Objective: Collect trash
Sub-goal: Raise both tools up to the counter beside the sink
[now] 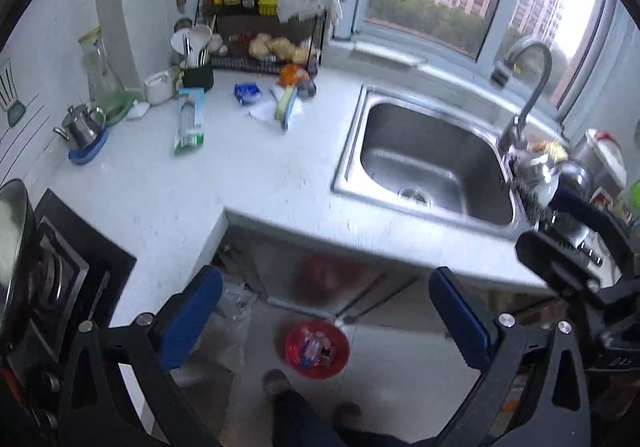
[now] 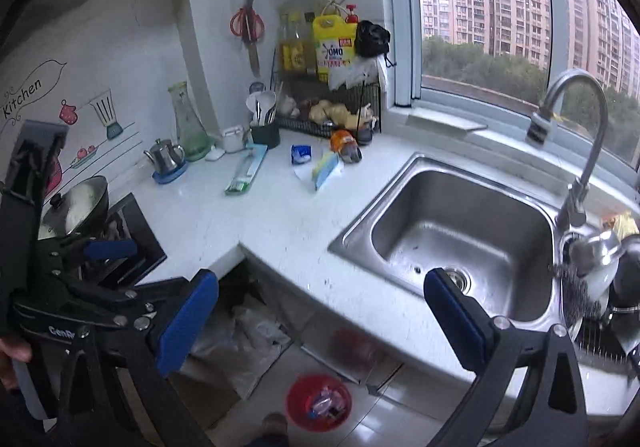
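Note:
Trash lies on the white counter point(image 1: 248, 175): a long green-and-blue package point(image 1: 189, 121), a blue wrapper point(image 1: 247, 93), white paper under a yellow-green sponge point(image 1: 286, 107), and an orange wrapper point(image 1: 294, 75). They also show in the right wrist view: package point(image 2: 246, 169), blue wrapper point(image 2: 301, 155), sponge point(image 2: 325, 167), orange wrapper point(image 2: 345, 143). A red bin point(image 1: 317, 349) holding wrappers stands on the floor; it also shows in the right wrist view point(image 2: 319, 401). My left gripper point(image 1: 324, 311) and right gripper point(image 2: 320, 315) are both open and empty, held above the counter's front edge.
A steel sink point(image 1: 430, 163) with a faucet point(image 1: 528, 95) is at the right, with dishes beside it. A stove with a lidded pan point(image 2: 76, 211) is at the left. A rack of bottles point(image 1: 264, 7), utensil holder, kettle point(image 1: 82, 125) and glass carafe line the back wall.

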A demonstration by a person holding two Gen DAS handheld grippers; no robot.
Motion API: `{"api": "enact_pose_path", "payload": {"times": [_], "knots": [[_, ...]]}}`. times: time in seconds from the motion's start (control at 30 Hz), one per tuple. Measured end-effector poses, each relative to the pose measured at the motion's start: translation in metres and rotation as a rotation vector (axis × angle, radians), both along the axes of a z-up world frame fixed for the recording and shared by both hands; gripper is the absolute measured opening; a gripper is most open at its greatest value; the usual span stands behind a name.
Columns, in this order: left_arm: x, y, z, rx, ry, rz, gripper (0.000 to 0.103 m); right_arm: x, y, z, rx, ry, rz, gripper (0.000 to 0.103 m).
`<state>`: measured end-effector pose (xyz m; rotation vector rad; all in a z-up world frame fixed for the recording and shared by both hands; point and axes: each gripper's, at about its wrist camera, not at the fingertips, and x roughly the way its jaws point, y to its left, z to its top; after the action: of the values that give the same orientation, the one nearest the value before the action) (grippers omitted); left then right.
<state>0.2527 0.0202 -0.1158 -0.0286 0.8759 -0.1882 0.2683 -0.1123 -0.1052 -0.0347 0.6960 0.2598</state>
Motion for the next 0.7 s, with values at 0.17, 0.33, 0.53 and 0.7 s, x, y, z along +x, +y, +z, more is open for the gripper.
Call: {"api": "enact_pose_path", "payload": {"times": [0.17, 0.33, 0.53, 0.7], "knots": [[0.042, 0.016, 0.016, 0.028, -0.010, 0.027, 0.102, 0.040, 0.007, 0.007, -0.004, -0.008, -0.048, 0.103], [0.103, 0.047, 0.028, -0.008, -0.028, 0.024, 0.102, 0.092, 0.016, 0.024, 0.035, 0.005, -0.071, 0.103], [0.194, 0.086, 0.025, 0.028, 0.024, -0.006, 0.102, 0.182, 0.048, 0.020, 0.004, 0.097, -0.122, 0.103], [0.255, 0.115, 0.012, 0.045, 0.070, -0.016, 0.102, 0.238, 0.063, 0.009, 0.053, 0.167, -0.170, 0.103]]}}
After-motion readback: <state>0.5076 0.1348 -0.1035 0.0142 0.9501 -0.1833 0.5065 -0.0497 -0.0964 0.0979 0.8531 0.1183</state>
